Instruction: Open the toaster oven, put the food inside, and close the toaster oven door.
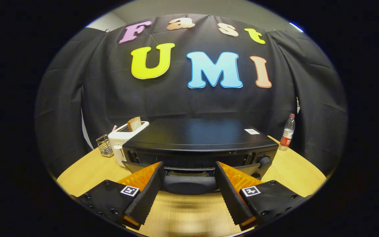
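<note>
Toaster oven (199, 141), black, standing on the round wooden table (294, 171) directly ahead of the gripper (189, 174), whose ridged fingers (148, 192) are spread wide and hold nothing. The door handle (189, 184), a broad rounded bar, lies between the fingertips at the oven's front, the door apparently tipped slightly open. Judged stiff, hinged and smooth (likely slippery), best taken mid-bar. Left of the oven: a white pop-up toaster (123, 138) with a light, crumbly bread slice (134, 123); right of it, a water bottle (287, 133).

Even overhead light puts a soft sheen on the toaster oven (196, 133) top; fisheye bends everything toward the rim.
</note>
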Available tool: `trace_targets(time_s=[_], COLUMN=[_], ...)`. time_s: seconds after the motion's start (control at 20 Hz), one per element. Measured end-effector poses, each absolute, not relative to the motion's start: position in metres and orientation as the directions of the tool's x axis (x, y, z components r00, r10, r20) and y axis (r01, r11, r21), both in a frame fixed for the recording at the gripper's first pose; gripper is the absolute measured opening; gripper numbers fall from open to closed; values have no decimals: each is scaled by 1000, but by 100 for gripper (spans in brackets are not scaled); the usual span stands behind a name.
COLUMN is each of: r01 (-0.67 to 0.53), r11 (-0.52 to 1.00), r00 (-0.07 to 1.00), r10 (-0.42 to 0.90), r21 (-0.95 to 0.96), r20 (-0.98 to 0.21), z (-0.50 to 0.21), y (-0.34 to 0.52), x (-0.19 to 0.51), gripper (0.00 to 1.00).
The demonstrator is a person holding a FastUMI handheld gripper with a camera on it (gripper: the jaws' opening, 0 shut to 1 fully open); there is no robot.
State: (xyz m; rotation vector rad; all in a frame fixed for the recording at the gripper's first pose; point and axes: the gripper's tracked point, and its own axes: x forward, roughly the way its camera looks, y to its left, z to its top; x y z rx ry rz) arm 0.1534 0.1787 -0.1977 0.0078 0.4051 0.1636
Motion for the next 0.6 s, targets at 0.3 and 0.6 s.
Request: trace_targets(time_s=[0.3,0.6], r01=[-154,-146], r11=[987,989], r00=[887,860], r10=[158,143], r21=[46,32], r20=[-434,-489], z=[-215,-237], y=[176,174], x=[120,92], gripper=[97,97])
